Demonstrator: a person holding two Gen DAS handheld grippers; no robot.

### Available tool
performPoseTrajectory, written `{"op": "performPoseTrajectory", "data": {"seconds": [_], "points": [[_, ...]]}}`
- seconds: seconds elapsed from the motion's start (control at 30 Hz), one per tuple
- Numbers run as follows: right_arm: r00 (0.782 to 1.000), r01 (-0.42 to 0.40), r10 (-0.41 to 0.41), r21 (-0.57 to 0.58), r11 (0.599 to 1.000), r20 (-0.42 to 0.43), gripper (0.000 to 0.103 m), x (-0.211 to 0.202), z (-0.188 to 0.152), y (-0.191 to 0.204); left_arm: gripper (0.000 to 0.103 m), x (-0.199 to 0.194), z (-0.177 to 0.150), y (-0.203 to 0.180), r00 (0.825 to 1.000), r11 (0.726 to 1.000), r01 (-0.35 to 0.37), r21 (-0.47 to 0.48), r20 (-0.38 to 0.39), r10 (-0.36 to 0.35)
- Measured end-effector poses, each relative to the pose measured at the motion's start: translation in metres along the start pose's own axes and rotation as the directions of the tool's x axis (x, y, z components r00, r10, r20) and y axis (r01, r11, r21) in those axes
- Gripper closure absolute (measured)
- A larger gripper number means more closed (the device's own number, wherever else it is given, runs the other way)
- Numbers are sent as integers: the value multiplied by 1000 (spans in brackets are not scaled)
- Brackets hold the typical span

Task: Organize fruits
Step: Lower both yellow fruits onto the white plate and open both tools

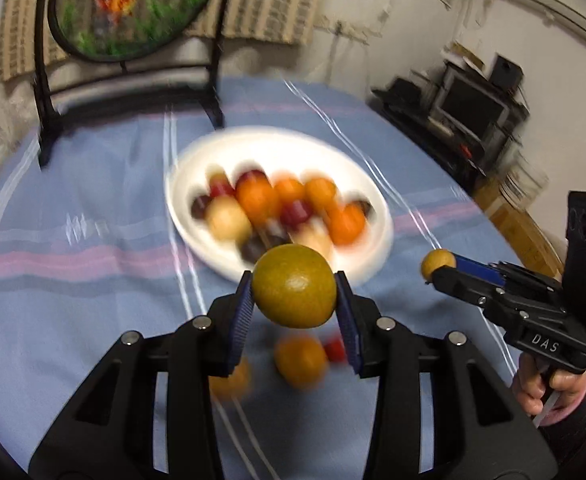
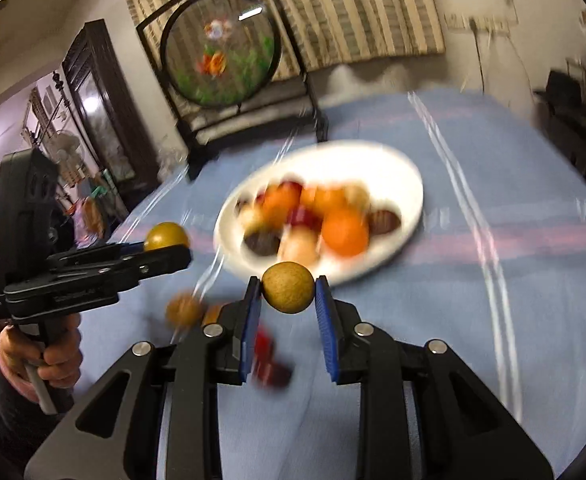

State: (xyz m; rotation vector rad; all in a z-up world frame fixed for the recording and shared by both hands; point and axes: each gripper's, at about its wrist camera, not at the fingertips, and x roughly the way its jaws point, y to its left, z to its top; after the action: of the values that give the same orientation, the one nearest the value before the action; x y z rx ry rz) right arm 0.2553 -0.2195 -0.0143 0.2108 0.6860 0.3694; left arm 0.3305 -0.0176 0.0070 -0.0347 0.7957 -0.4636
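Note:
A white oval plate (image 1: pixel 197 160) (image 2: pixel 405 176) on the blue tablecloth holds several orange, red, pale and dark fruits. My left gripper (image 1: pixel 295 294) is shut on a yellow-green orange (image 1: pixel 294 286), held above the cloth just short of the plate; it also shows in the right wrist view (image 2: pixel 167 236). My right gripper (image 2: pixel 289 294) is shut on a small brown round fruit (image 2: pixel 288 287), also seen in the left wrist view (image 1: pixel 437 263), near the plate's front rim. Loose fruits lie below: an orange (image 1: pixel 301 360), a red one (image 1: pixel 335 350), a brown one (image 2: pixel 184 310).
A black stand with a round painted screen (image 1: pixel 133 8) (image 2: pixel 221 48) stands at the table's far edge. A dark desk with a monitor (image 1: pixel 473 108) is off to the right. A dark cabinet (image 2: pixel 101 104) stands to the left.

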Motion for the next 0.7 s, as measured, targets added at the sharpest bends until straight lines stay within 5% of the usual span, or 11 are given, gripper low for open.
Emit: {"op": "performPoseTrajectory", "data": {"seconds": [0.2,0.57,0.63,0.67,0.7], "points": [[996,87,-87,16,996,13,75,64,51,-26,63,53,49,22,998,998,-59,0,-10,59],[991,136,-136,-29,990,-7,74,108,60,-34,62,98,60,39,993,994,-107,-3,-44,106],[990,141,-142,-31,990,-21,68,110,61,-35,40,97,60,39,991,992,-125,-4,-40,125],[988,149,-150,-33,988,-27,50,108,61,-34,22,91,60,38,990,990,-139,-9,-23,138],[987,161,-162,-28,987,-15,42,103,61,-33,17,82,61,37,989,989,-151,-12,9,151]]}}
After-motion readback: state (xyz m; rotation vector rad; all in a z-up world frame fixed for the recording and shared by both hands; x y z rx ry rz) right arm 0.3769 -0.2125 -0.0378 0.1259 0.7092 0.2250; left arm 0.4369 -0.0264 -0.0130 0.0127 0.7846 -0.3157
